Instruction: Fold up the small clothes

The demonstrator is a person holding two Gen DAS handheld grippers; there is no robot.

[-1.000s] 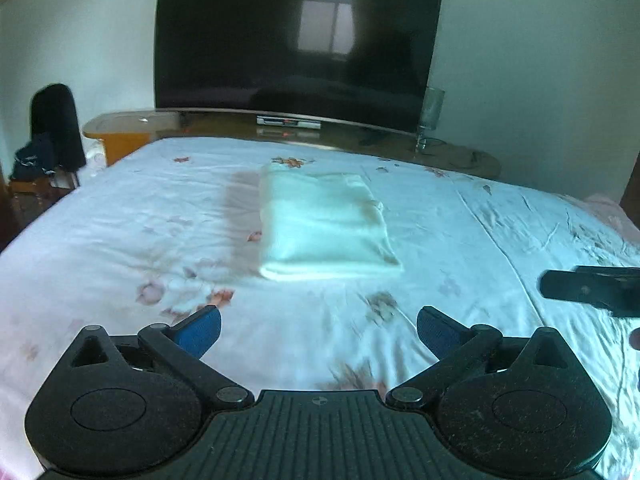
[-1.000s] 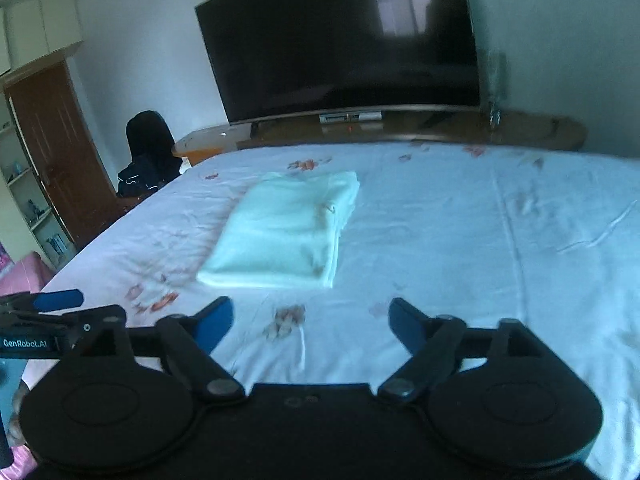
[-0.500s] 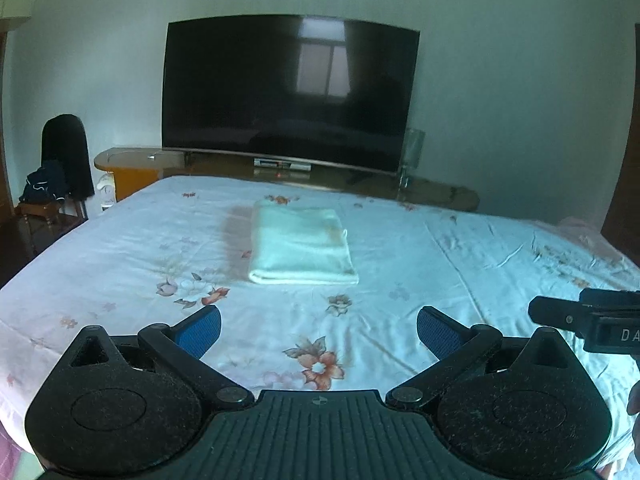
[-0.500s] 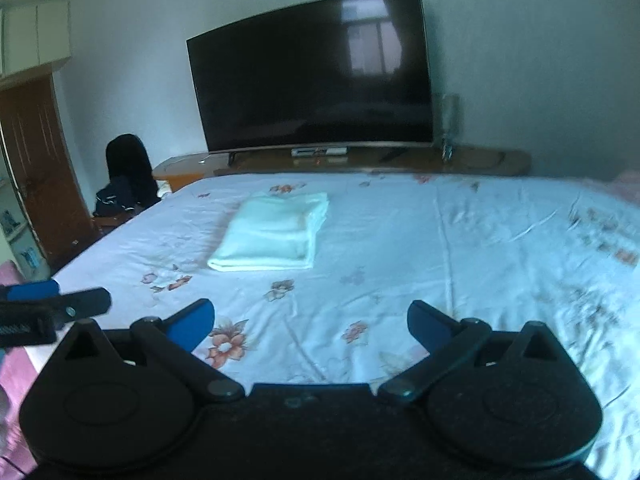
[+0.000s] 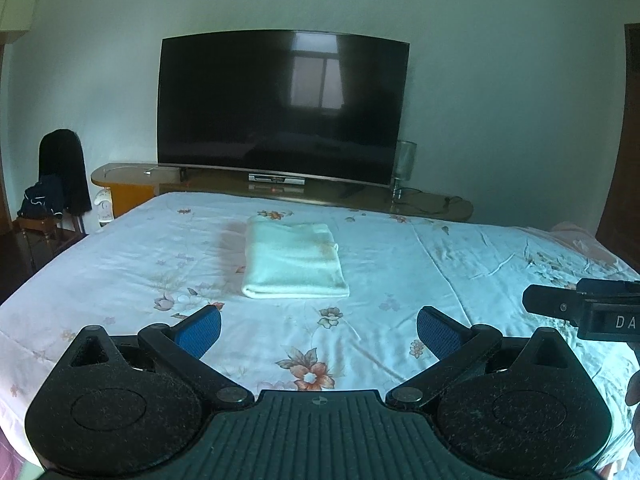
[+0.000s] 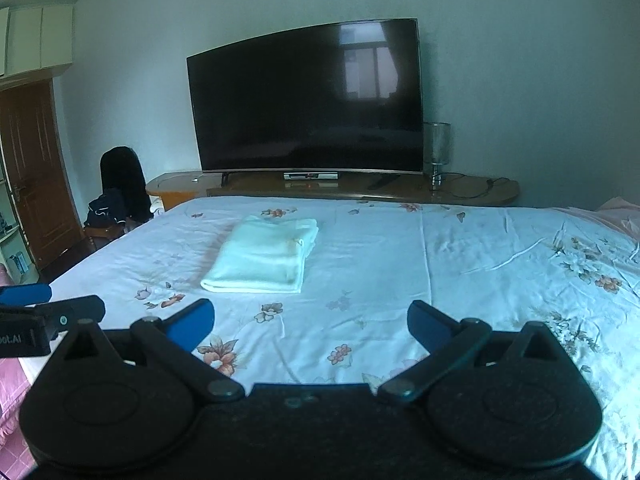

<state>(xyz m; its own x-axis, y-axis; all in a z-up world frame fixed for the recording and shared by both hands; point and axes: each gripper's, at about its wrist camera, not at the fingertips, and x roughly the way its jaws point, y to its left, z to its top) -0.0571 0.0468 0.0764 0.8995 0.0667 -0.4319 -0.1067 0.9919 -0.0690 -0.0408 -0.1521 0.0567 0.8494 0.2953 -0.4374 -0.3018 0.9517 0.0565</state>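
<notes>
- Pulled back and raised compared with a second ago: folded cloth [image 5: 294, 258] smaller and further off in both views, more of the bed [image 5: 120, 248] in sight between cloth and fingers.
- More wall above the television [image 5: 282, 110] than before; television lower in the picture.
- Folded cloth unmoved since then, lying flat on the bed's far half, nearer the television end, well apart from both grippers.
- Left gripper [image 5: 318, 326] spread wide, blue pads apart, nothing between them but bedsheet below.
- Right gripper [image 6: 310, 320] likewise released and wide, a touch wider than a second ago, gripping nothing.
- Cloth: pale mint, soft terry-like nap, neat rectangle, rounded thick fold at the near edge.
- Bed: white sheet, thin and creased, printed with scattered pink and orange flowers.
- Grippers: matte black plastic, grainy surface, ribbed centre plate, round discs at each side; ridged blue finger pads [image 5: 199, 332].
- Television: glossy dark curved panel, window reflected in it, on a low wooden stand [image 5: 432, 200] with rounded ends.
</notes>
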